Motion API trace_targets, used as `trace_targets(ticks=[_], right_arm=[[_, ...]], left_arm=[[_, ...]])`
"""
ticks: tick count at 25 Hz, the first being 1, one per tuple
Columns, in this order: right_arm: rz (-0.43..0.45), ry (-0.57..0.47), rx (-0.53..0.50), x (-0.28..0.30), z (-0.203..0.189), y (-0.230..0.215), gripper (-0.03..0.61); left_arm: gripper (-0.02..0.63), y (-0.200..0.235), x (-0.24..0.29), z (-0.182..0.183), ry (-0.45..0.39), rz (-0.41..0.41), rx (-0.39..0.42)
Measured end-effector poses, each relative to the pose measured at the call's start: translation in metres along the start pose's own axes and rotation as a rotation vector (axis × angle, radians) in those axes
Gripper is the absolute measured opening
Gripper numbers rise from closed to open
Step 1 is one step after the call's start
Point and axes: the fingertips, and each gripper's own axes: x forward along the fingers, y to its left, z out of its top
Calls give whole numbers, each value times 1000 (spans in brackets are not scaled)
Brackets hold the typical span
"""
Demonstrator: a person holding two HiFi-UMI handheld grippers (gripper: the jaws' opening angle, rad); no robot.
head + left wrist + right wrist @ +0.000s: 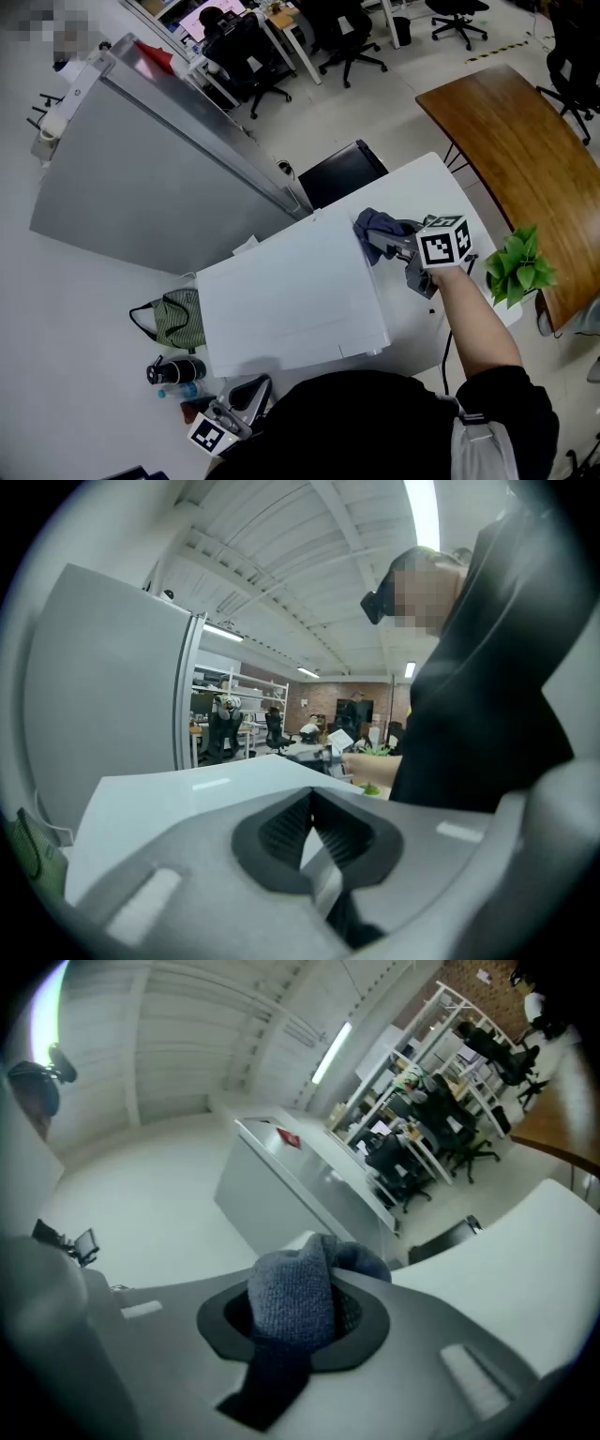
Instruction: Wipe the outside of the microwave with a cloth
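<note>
At the microwave's far right corner: cloth clamped, bare top lies leftward

On the microwave (281,300), my right gripper (380,242) is clamped on the blue-grey cloth (375,223), which sits bunched at the far right corner of the white top; from there the top runs off to my left and back toward me, its longer side seemingly left to right; I judge the stroke must go leftward along it; my left gripper (246,396) hangs low by the near left corner, jaws closed together on nothing; the right is plainly the nearer.
</note>
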Motion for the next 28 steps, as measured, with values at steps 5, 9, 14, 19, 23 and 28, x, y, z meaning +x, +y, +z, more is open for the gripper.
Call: trace_targets(ticks=[5,9,14,19,23,28], right_arm=[[58,-28,-7,10,-5,24,77],[-7,-16,100,10,-34,-19,77],[-124,116,166,26,-92,-82,75],[-300,274,235,33,-154,-145,74],[-376,424,168,34,-188,-166,74],[-208,224,96,16,-111,-89,75]], left_arm=[[3,-6,7,2,12,-29,15],[3,-5,4,4,0,-16,15],[3,-6,3,5,-2,-18,20],[3,-9,5,5,0,-26,18],[3,-12,8,5,1,-35,26],[3,-10,7,4,6,-34,22]])
